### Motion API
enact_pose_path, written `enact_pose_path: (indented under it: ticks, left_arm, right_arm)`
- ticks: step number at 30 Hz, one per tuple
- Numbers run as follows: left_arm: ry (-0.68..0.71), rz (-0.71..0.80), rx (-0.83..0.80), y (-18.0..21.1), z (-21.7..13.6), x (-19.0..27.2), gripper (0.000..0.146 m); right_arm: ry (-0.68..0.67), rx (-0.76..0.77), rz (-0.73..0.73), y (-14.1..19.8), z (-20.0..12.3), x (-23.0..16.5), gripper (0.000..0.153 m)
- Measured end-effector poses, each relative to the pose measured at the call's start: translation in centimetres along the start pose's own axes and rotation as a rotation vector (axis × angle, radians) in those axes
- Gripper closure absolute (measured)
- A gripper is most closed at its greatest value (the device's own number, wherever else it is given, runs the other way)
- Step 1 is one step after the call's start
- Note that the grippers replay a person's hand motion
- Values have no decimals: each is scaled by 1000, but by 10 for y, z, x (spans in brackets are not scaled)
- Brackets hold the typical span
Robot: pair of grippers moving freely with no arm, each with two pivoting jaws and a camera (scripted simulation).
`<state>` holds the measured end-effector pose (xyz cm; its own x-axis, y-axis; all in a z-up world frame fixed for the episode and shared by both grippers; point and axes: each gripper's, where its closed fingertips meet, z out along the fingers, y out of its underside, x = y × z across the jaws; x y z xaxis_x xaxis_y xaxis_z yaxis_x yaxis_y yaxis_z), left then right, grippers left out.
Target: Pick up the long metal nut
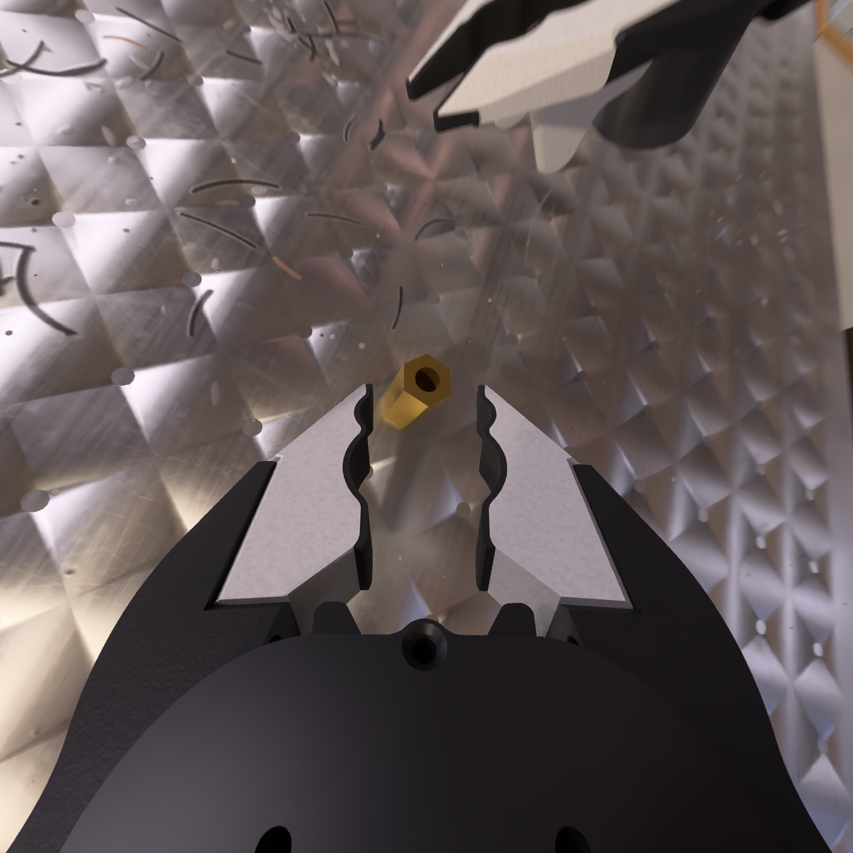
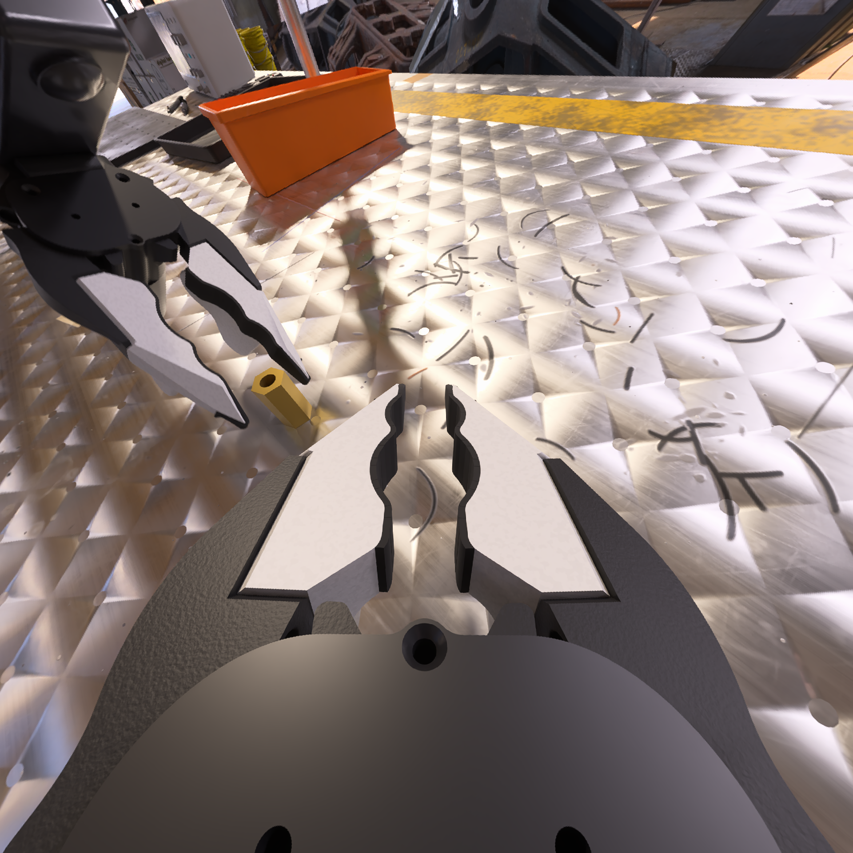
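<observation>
The long metal nut (image 1: 417,392) is a brass-coloured hex piece with a bore through it, on the patterned metal table (image 1: 138,415). My left gripper (image 1: 424,390) is open, its fingertips either side of the nut's upper end, the nut nearer the left finger and apart from both. In the right wrist view the nut (image 2: 281,399) slants between the left gripper's (image 2: 271,399) tips. My right gripper (image 2: 424,388) is narrowly open and empty, just right of the nut. It also shows in the left wrist view (image 1: 424,106) at the top, above the table.
An orange bin (image 2: 304,129) stands at the back left with a black tray (image 2: 189,143) and a white box (image 2: 203,46) behind it. A yellow stripe (image 2: 600,115) runs along the table's far side. Dark scratch marks (image 2: 577,295) cover the table's middle.
</observation>
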<state>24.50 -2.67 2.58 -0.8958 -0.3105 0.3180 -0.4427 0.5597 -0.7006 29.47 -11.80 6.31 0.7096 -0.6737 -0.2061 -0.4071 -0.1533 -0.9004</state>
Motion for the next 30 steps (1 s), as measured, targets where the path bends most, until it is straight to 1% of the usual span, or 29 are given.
enact_pose_path:
  ticks: [1,4,5,10,14,22,24,26,29,30]
  left_arm:
    - [-21,20,-24,3,3,0,101]
    - [-157,105,-55,6,5,-9,103]
    - [-172,124,-63,7,6,-9,104]
    - [-166,113,-63,8,9,-9,105]
    - [-182,130,-67,9,9,-9,118]
    - [-136,102,2,-2,3,-2,126]
    - [-113,77,20,-5,3,0,126]
    - [-88,50,37,-7,2,2,126]
    - [-73,22,47,-9,1,3,126]
    - [-73,15,45,-9,1,3,126]
  right_arm:
    - [-1,0,1,0,0,0,136]
    - [-1,1,-3,0,0,0,136]
    - [-1,-1,-4,0,0,-1,136]
    - [-6,-12,-2,2,1,-2,136]
    - [-7,-16,-2,3,2,-2,136]
    - [-11,-17,-4,3,3,-4,136]
    - [-33,-13,-11,2,3,-9,136]
    - [-86,1,-32,0,4,-22,135]
    - [-209,15,-119,-2,4,-54,135]
    - [-227,10,-164,0,5,-62,134]
